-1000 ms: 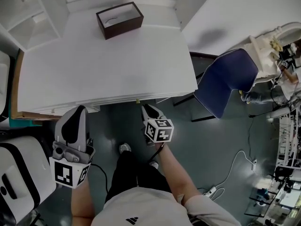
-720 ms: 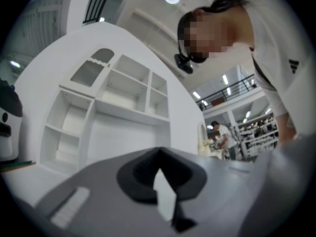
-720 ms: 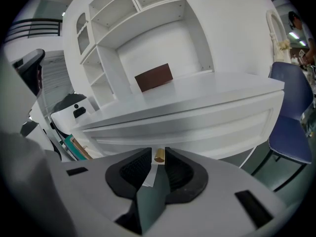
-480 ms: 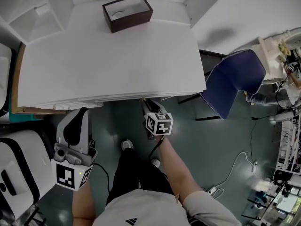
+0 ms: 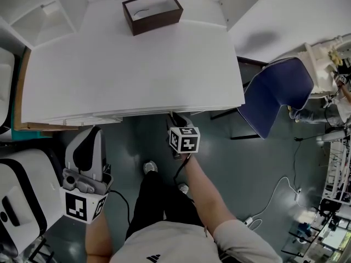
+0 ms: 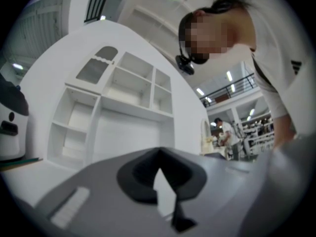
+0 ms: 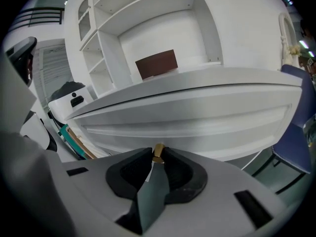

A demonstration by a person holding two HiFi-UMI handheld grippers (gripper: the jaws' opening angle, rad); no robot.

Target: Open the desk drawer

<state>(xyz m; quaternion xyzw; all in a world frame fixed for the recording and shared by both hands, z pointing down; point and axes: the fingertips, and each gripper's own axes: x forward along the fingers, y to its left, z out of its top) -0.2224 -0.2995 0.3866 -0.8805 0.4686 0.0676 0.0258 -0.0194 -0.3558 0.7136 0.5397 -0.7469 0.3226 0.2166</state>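
The white desk [image 5: 131,64] fills the upper head view. Its drawer front [image 7: 197,117] spans the right gripper view as a long white moulded panel. A small brass drawer knob [image 7: 158,152] sits right between the tips of my right gripper [image 7: 158,155]; the jaws are closing and the black pads touch it on both sides. In the head view the right gripper [image 5: 174,117] reaches under the desk's front edge, hiding the knob. My left gripper [image 5: 88,133] hangs left of it below the desk edge, its jaws [image 6: 159,158] shut on nothing.
A brown open box [image 5: 152,11] stands at the desk's back, below white shelves [image 5: 33,10]. A blue chair [image 5: 277,95] stands right of the desk. A white appliance [image 5: 22,201] is by my left side. The person's legs are below the grippers.
My right gripper has moved forward to the desk's front edge, and the brass knob now lies between its tips. The left gripper has hardly moved.
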